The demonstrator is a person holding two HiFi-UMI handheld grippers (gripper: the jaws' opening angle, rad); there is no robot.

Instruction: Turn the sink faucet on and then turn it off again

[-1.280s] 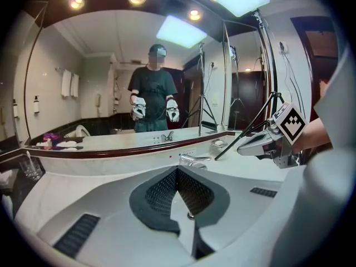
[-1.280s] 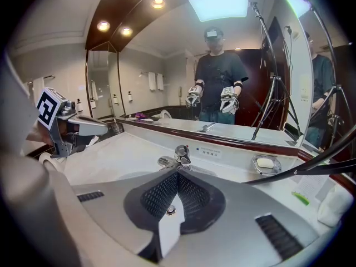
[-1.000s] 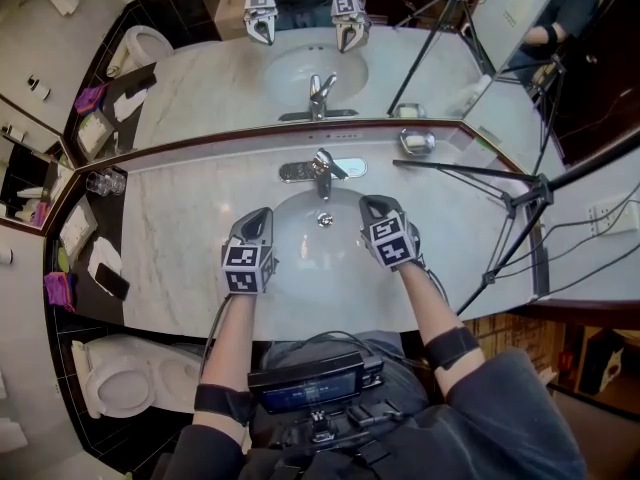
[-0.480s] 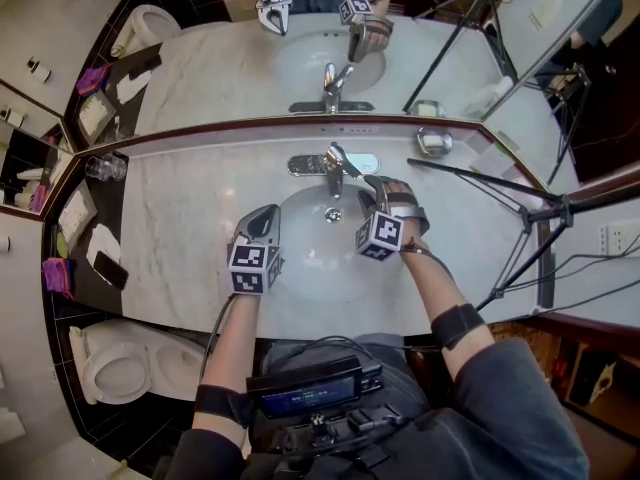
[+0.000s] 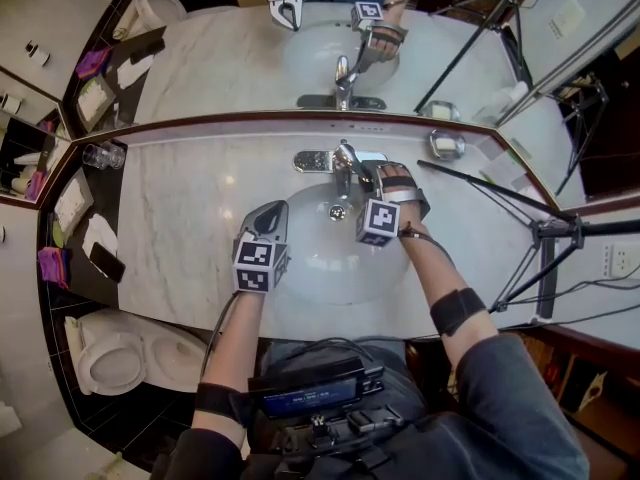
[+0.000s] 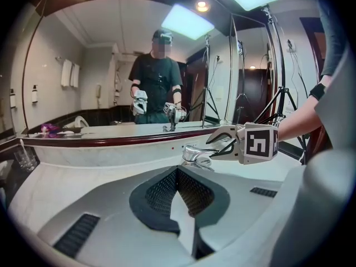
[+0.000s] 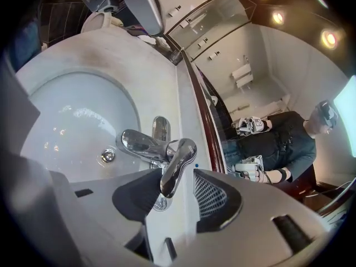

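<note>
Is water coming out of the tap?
Off, it seems: no stream falls from the faucet into the sink.

At mid-frame the sink (image 5: 310,258) sits in the table (image 5: 190,228), the faucet (image 5: 343,163) at its upper rim below the mirror (image 5: 230,58), a glass (image 5: 103,155) far left, a dish (image 5: 447,145) right of the faucet, a toilet (image 5: 110,363) lower left.

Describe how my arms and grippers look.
Both the left gripper and right gripper are light grey shells with dark mesh-textured pads, each carrying a white cube of black square markers. Black bands wrap both forearms; sleeves are dark grey.
</note>
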